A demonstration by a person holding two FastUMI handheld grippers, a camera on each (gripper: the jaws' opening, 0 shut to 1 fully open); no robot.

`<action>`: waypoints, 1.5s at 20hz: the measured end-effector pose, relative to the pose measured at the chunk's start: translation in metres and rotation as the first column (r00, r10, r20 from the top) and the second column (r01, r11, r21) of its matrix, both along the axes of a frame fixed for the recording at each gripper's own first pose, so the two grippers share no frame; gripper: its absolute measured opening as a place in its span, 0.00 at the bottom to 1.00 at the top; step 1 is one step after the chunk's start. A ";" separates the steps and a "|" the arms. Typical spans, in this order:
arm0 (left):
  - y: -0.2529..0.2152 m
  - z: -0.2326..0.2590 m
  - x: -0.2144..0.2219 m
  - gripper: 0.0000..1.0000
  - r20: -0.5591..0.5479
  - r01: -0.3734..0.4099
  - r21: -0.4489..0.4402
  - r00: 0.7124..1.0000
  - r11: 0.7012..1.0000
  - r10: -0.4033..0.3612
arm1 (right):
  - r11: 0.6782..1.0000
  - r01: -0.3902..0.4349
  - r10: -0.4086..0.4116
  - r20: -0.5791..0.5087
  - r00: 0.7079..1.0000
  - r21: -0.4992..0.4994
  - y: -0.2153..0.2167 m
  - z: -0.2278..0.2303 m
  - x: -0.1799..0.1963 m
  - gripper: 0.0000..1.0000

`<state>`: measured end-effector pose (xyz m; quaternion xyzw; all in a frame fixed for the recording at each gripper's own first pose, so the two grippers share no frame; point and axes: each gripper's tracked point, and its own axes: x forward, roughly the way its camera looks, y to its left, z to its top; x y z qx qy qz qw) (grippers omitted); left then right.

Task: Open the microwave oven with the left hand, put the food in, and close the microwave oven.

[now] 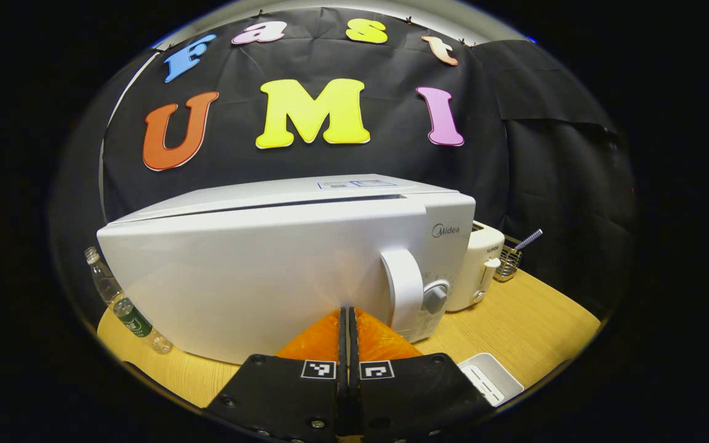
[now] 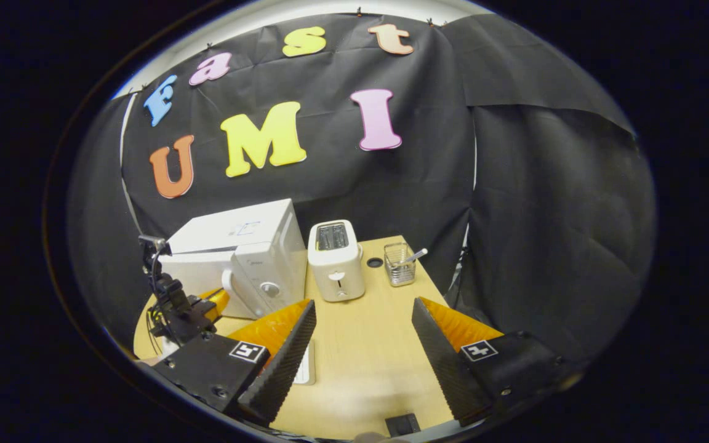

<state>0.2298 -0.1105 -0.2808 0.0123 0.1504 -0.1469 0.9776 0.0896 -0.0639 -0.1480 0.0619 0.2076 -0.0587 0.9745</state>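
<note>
Microwave oven point(image 1: 280, 271): being seen standing on the wooden table point(image 1: 514, 320), door shut, beside a toaster point(image 1: 474, 264).
Door handle point(image 1: 404, 292): being approached, not yet gripped.
Left gripper point(image 1: 348, 326): being held with fingers pressed together on nothing, just before the door.
Right gripper point(image 2: 360, 344): being held spread apart above the table, carrying nothing.
Food: cannot be told; a white tray point(image 1: 491, 378) is lying near.
Progress: judged at 0 of 3 steps; opening, loading and closing are all being awaited.

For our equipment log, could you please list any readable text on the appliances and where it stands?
"Midea": on the microwave oven, above its dial.
Sticker on its top: too small to read.
Mark on the toaster: too blurred to read.
</note>
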 end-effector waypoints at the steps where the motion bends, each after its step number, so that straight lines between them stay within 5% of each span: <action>1: 0.001 0.000 0.003 0.00 0.000 -0.011 -0.004 1.000 1.000 0.011 | 1.000 -0.001 0.001 -0.001 1.000 -0.001 0.000 0.000 0.002 1.00; 8: -0.002 0.002 0.013 0.00 0.015 -0.025 -0.006 1.000 1.000 0.025 | 1.000 -0.017 0.017 -0.011 1.000 0.011 0.004 -0.003 0.010 1.00; 9: -0.003 -0.005 0.014 0.00 -0.019 -0.031 -0.014 0.999 0.999 0.031 | 1.000 -0.018 0.018 -0.016 1.000 0.013 0.005 -0.005 0.010 0.91; 10: -0.004 -0.001 0.009 0.00 -0.019 -0.031 -0.026 0.999 0.999 0.031 | 1.000 -0.023 0.024 -0.013 1.000 0.014 0.007 -0.003 0.011 1.00; 11: -0.005 0.000 0.008 0.00 -0.011 -0.030 -0.020 0.999 0.999 0.030 | 1.000 -0.024 0.024 -0.008 1.000 0.009 0.007 -0.001 0.011 0.91; 12: -0.002 0.001 0.009 0.00 -0.012 -0.035 -0.014 0.999 0.999 0.035 | 1.000 -0.028 0.028 -0.005 1.000 0.004 0.009 0.001 0.011 1.00; 21: 0.024 0.021 -0.047 0.00 -0.029 -0.025 -0.026 0.999 0.999 0.025 | 0.997 -0.079 0.079 0.013 0.997 -0.022 0.032 0.003 0.013 1.00; 24: 0.039 0.027 -0.065 0.94 -0.008 -0.030 -0.001 1.000 1.000 0.030 | 0.995 -0.100 0.101 0.023 0.995 -0.029 0.045 0.004 0.010 0.91; 30: 0.071 0.050 -0.108 0.93 0.019 -0.094 0.021 0.995 0.995 0.093 | 0.988 -0.148 0.151 0.058 0.987 -0.053 0.079 0.014 -0.004 1.00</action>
